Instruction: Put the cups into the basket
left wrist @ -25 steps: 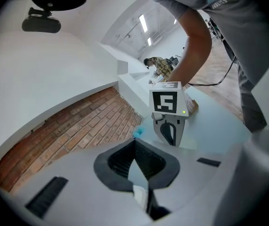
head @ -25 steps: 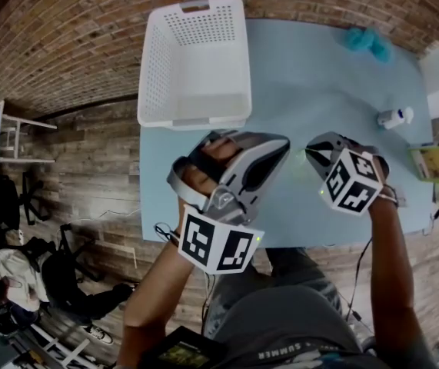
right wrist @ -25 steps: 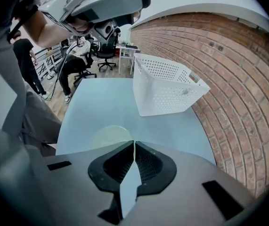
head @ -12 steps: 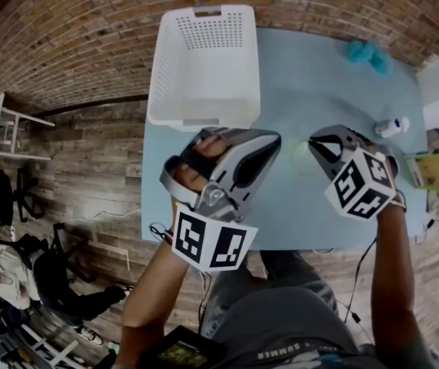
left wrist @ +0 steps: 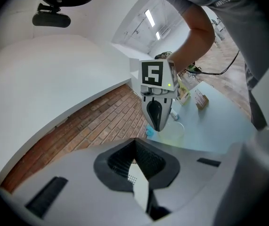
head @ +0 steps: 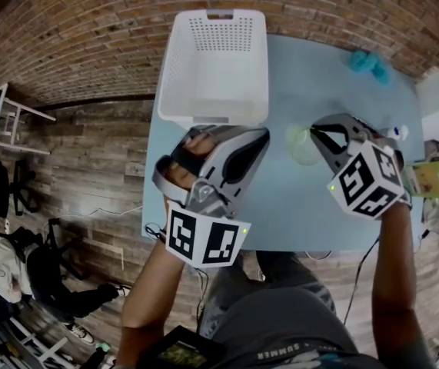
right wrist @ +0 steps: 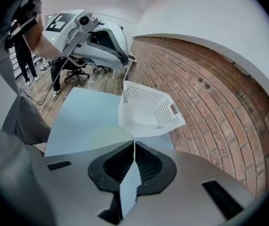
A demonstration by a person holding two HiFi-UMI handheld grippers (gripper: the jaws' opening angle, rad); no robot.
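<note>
The white perforated basket (head: 215, 68) stands at the table's far left edge; it also shows in the right gripper view (right wrist: 148, 109). My right gripper (head: 317, 134) is shut on the wall of a clear, pale green cup (head: 302, 146) and holds it above the table. The left gripper view shows that cup (left wrist: 173, 132) hanging under the right gripper (left wrist: 157, 121). My left gripper (head: 262, 134) hovers by the basket's near right corner with its jaws closed and nothing between them. A strip of white perforated basket shows through the slit between its fingers.
On the light blue table (head: 296, 206) lie a teal cloth (head: 369, 58) at the far right, a small white bottle (head: 394, 133) and a green box (head: 428, 177) at the right edge. Brick and wood floor surrounds the table, with furniture at the far left.
My right gripper has risen with the cup, which now shows clear of the table. My left gripper has shifted up and a little toward the basket's near corner.
</note>
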